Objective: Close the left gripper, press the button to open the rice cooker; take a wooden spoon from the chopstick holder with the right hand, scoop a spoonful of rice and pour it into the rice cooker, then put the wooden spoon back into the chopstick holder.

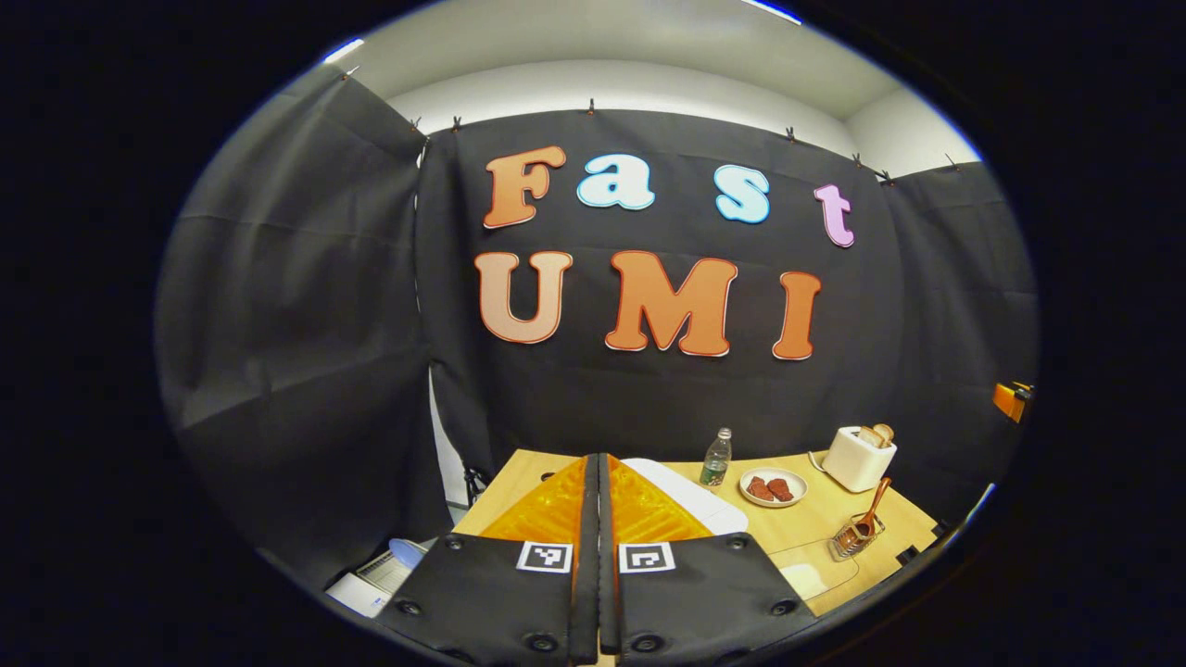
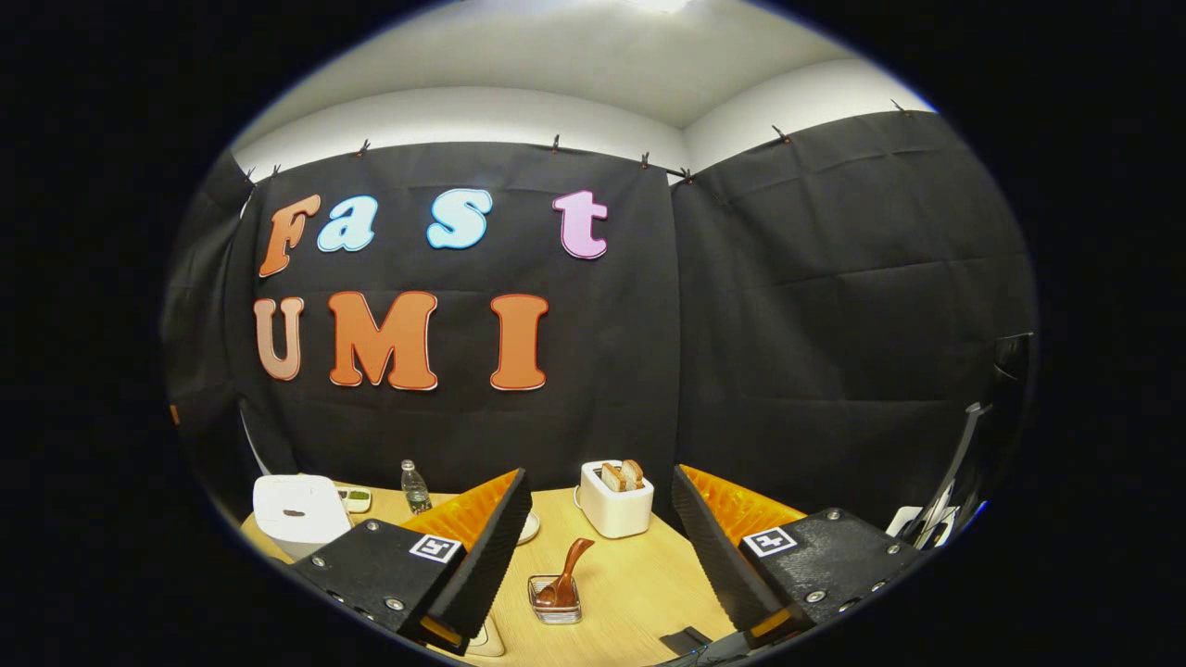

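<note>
Wooden table, lid not yet opened — left jaws shut, empty.
Left gripper view: left gripper (image 1: 598,482) over the rice cooker (image 1: 690,496); press its button squarely. Right gripper view: right gripper (image 2: 602,519) wide open, empty — wooden spoon (image 2: 563,572) in the chopstick holder (image 2: 554,597) ahead, toaster (image 2: 614,500) beyond, clear room around.

A light wooden table (image 2: 630,579) stands low in the right gripper view against the black cloth wall. On it, from left to right: a white rice cooker (image 2: 298,508), a water bottle (image 2: 413,488), a white toaster (image 2: 615,500) with bread, and at lower centre a small holder (image 2: 554,597) with a wooden spoon (image 2: 567,563). In the left gripper view, a plate (image 1: 773,486) of reddish food lies between bottle and toaster.
</note>
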### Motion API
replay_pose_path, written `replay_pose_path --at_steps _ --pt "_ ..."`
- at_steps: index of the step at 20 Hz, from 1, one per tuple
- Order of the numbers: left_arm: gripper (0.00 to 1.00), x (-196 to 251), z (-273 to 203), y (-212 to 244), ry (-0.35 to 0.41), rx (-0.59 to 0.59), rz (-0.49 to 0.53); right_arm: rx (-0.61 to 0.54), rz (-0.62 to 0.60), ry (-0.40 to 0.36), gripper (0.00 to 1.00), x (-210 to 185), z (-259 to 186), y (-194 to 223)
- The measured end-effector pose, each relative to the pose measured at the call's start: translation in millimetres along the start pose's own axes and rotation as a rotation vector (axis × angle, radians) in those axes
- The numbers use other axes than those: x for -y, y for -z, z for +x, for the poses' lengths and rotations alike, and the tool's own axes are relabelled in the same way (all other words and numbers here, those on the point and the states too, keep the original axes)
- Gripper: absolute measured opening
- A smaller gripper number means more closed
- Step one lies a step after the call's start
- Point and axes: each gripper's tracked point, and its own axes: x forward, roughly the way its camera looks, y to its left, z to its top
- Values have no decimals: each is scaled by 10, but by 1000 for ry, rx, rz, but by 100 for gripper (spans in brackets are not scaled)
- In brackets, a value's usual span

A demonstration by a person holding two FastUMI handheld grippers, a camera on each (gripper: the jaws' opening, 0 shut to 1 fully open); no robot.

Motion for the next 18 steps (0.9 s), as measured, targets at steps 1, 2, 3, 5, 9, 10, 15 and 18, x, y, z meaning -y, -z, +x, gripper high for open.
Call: replay_pose_path --at_steps 1,2,3,5,9,10,15,18 --pt "3 59 73 18 13 -4 0 -2 -4 1 95 10 -1 9" --pt "5 124 156 39 28 -7 -2 -4 -9 1 95 16 0 13" --pt "5 178 239 57 40 -10 -3 -7 -12 1 95 20 18 10" --pt "5 282 444 91 63 -15 -3 -10 -17 0 95 27 25 25" --pt "3 592 810 257 126 -38 -7 -20 -37 10 95 104 23 66" --pt "5 673 913 333 142 -59 -10 -26 -43 10 95 118 32 82" --pt "5 891 1381 1014 175 -207 5 -57 -60 28 95 244 83 185" --pt "5 948 1467 1541 167 -322 11 -75 -63 44 95 329 119 246"
